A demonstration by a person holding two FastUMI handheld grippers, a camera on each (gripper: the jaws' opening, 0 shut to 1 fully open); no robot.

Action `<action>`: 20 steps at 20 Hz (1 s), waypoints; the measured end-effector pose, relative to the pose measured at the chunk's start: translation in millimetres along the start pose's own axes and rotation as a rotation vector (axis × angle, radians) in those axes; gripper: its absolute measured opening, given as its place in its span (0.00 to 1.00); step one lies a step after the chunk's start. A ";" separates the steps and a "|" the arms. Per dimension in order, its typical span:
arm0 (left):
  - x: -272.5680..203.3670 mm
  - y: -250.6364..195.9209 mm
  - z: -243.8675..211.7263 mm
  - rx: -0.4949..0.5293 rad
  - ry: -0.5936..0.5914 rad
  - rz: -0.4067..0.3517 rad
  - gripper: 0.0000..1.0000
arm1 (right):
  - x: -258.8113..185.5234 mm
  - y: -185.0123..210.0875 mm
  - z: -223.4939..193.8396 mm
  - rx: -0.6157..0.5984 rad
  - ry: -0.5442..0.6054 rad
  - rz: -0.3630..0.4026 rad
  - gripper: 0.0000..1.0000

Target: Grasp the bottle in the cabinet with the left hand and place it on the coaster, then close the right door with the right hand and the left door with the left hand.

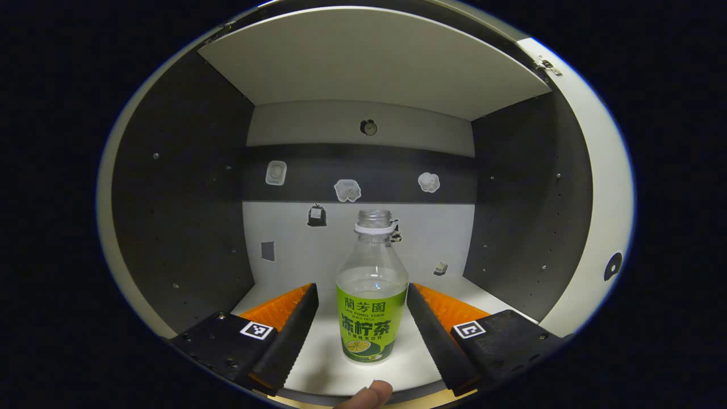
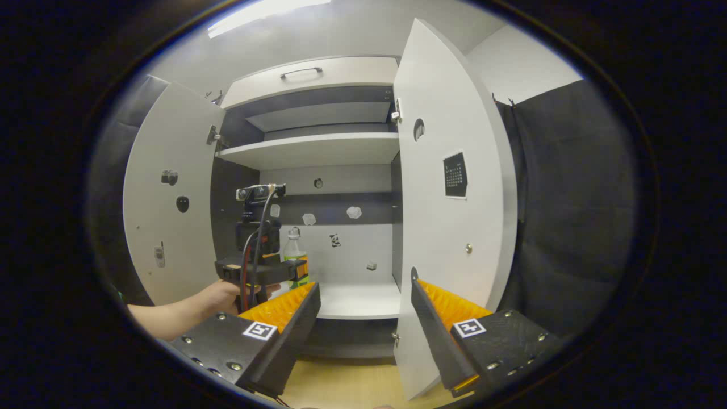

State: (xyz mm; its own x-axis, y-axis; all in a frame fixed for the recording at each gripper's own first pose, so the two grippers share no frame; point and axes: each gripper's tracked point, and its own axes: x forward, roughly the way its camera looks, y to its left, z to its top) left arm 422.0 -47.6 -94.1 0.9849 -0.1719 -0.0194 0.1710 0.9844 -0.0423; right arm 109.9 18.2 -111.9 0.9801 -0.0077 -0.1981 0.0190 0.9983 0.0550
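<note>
My left gripper (image 1: 362, 318) sits with fingers spread on either side of the uncapped green-labelled tea bottle (image 1: 371, 295), not touching it, upright on the cabinet shelf (image 1: 318, 369). My right gripper (image 2: 363, 318) hangs spread wide, gripping nothing, before the open right door (image 2: 448, 227).

Clear uncapped bottle (image 1: 372, 295) – green label, upright on cabinet shelf (image 1: 341, 369) – both doors (image 2: 454, 187) open

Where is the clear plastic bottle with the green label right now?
The clear plastic bottle with the green label stands upright on the cabinet's white lower shelf, between the open fingers of the left gripper, in the left gripper view.
</note>
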 end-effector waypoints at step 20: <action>-183.4 -25.1 23.0 -0.040 -0.047 -0.050 0.79 | -117.5 -21.0 15.2 -0.003 -0.075 0.009 0.97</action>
State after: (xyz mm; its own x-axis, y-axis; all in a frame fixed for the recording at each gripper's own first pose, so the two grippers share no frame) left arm 237.7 -39.8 -66.5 0.9755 -0.2180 0.0309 0.2199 0.9721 -0.0818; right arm -2.7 -2.7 -74.9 0.9923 -0.0028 -0.1238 0.0094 0.9985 0.0531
